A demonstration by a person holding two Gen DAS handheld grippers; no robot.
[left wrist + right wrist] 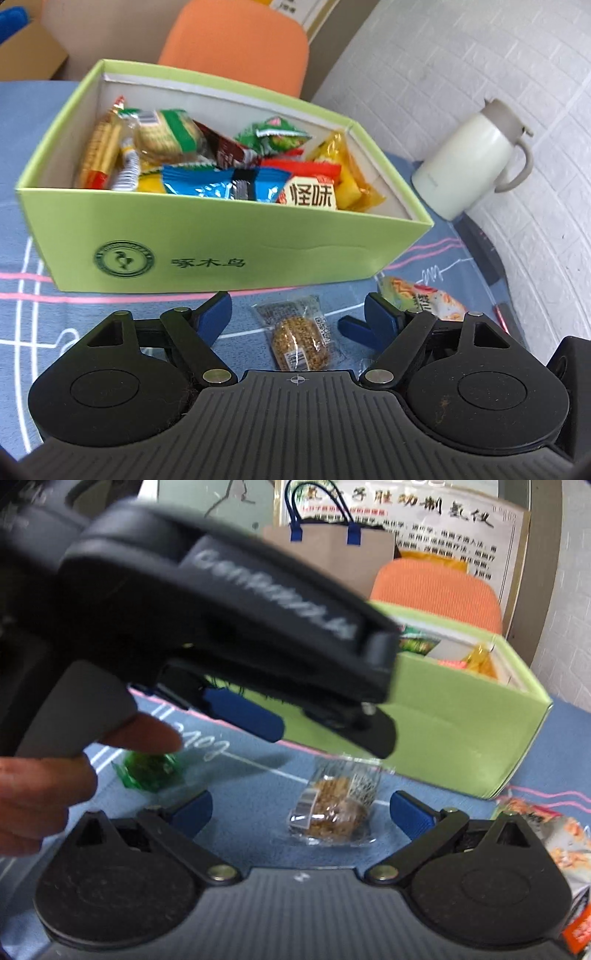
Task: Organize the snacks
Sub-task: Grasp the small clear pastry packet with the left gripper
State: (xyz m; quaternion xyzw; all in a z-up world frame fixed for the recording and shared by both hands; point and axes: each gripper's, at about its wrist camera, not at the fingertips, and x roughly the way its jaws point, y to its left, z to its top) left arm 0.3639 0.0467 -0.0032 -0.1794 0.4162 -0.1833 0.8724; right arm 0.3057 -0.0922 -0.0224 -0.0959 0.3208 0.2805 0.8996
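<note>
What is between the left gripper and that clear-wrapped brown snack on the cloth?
Nothing visible. The brown snack lies on the blue cloth between the open fingers of the left gripper, just short of the green box.

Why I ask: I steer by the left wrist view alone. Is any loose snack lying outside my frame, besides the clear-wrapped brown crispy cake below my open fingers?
Observer: Yes. A small green-wrapped candy lies on the blue cloth, toward the left side of the right wrist view, apart from the clear-wrapped brown cake.
Operator: Is the right gripper holding anything?
Observer: No. The right gripper is open, with one finger on either side of that cake and neither touching it.
</note>
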